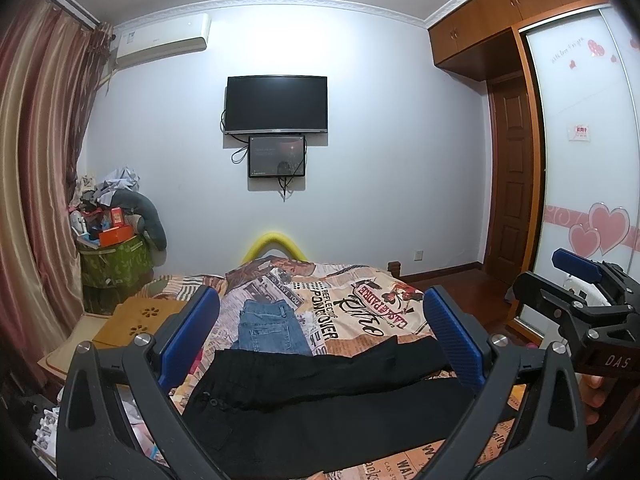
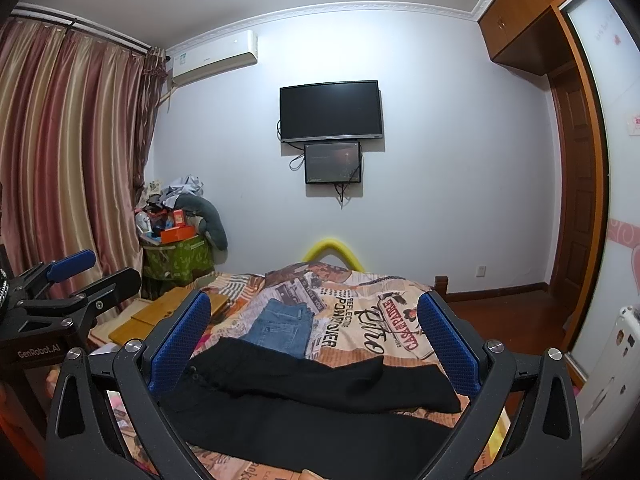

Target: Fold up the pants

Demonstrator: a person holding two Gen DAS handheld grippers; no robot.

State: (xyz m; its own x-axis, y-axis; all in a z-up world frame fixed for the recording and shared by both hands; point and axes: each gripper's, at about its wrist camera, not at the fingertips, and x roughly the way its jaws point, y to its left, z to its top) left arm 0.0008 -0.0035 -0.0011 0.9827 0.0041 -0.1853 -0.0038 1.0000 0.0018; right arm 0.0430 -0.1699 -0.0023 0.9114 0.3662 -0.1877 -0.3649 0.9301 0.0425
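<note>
Black pants [image 1: 320, 396] lie spread across the near part of the bed, waist to the left, legs running right; they also show in the right wrist view [image 2: 312, 396]. My left gripper [image 1: 320, 336] is open and empty, held above the pants. My right gripper [image 2: 316, 336] is open and empty too, also above them. The right gripper shows at the right edge of the left wrist view [image 1: 576, 296], and the left gripper at the left edge of the right wrist view [image 2: 68, 280].
Folded blue jeans [image 1: 272, 328] lie further back on the bed with its printed cover [image 1: 360, 304]. A wooden lap table [image 1: 140, 320] sits at the bed's left. A cluttered green box [image 1: 116, 260], curtains, a wall TV [image 1: 276, 104] and a wardrobe [image 1: 580, 160] surround the bed.
</note>
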